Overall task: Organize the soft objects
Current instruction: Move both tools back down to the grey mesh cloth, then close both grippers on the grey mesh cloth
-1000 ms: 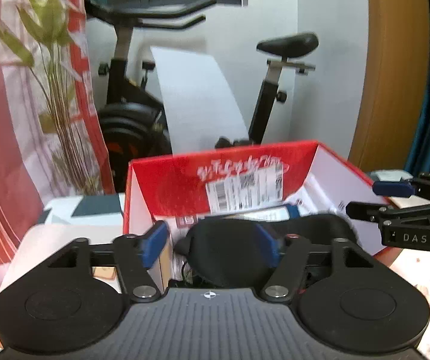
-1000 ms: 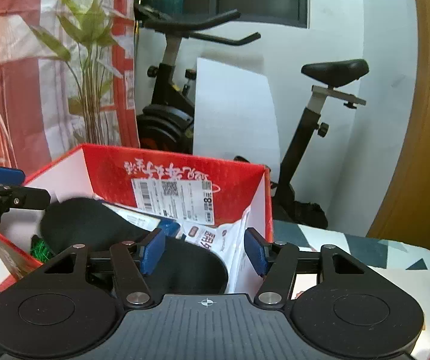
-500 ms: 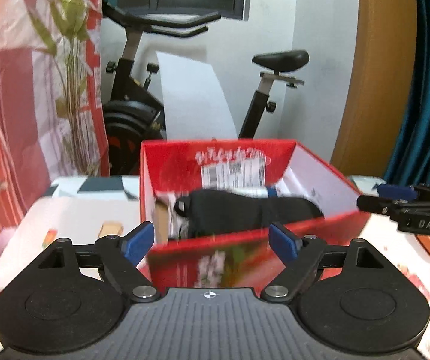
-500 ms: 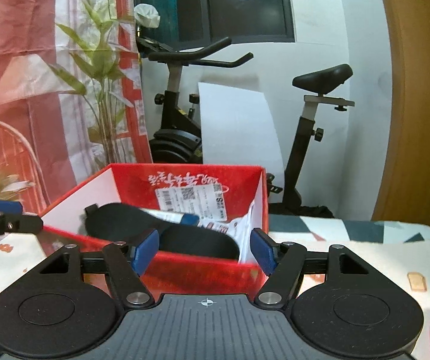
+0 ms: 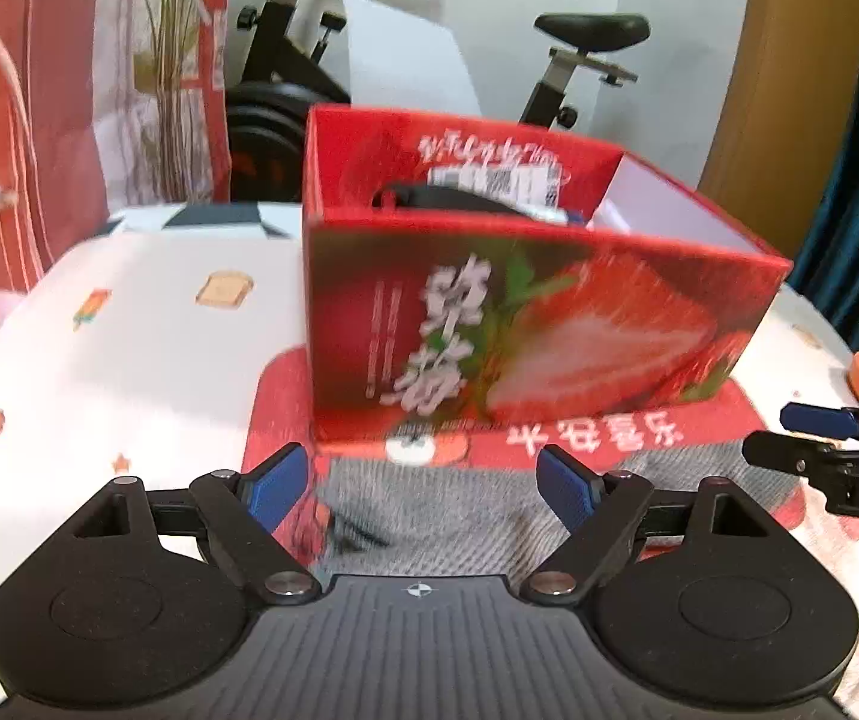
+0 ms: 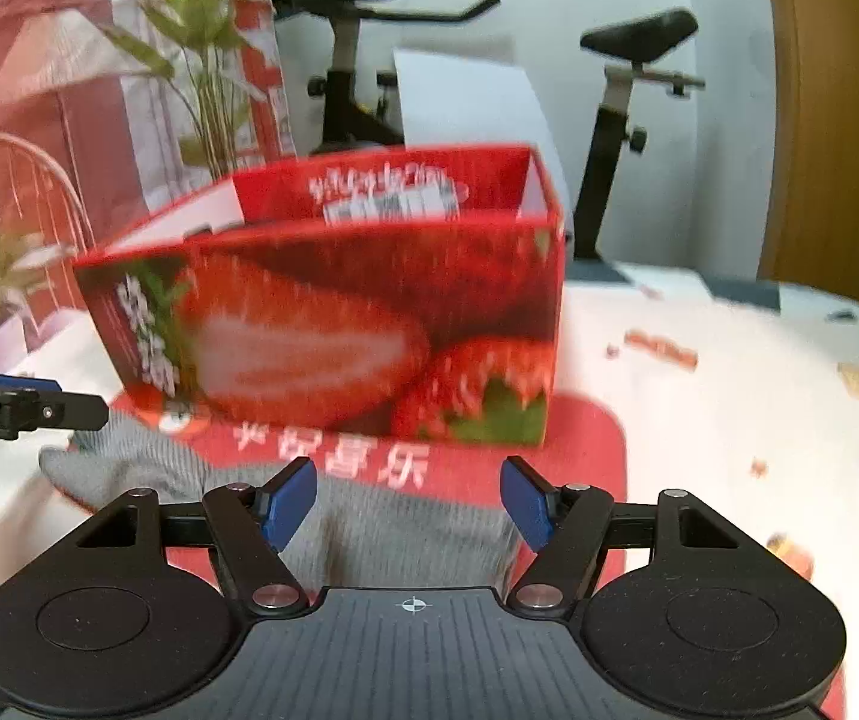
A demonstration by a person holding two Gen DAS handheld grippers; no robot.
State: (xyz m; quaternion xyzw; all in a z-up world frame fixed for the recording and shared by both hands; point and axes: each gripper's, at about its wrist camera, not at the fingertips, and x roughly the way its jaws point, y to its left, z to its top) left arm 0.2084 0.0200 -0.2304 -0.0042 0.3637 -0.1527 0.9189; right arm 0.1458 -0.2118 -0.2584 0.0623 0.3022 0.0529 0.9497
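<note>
Hovering: both claws spread, empty, over grey knit, probably sock [image 6: 381, 528].

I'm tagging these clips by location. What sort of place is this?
Most likely a room in a home, not a lab or workshop. An exercise bike stands behind the table, which has a cartoon-print cloth; a leafy houseplant is beside it, and a strawberry gift box holds household items.

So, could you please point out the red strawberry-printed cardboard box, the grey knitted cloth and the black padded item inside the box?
red strawberry-printed cardboard box [image 5: 549, 330]: left wrist view, front wall.
grey knitted cloth [image 6: 393, 528]: right wrist view, middle, between the open fingers.
black padded item [image 5: 447, 199]: left wrist view, top edge showing above the box's front rim.
</note>
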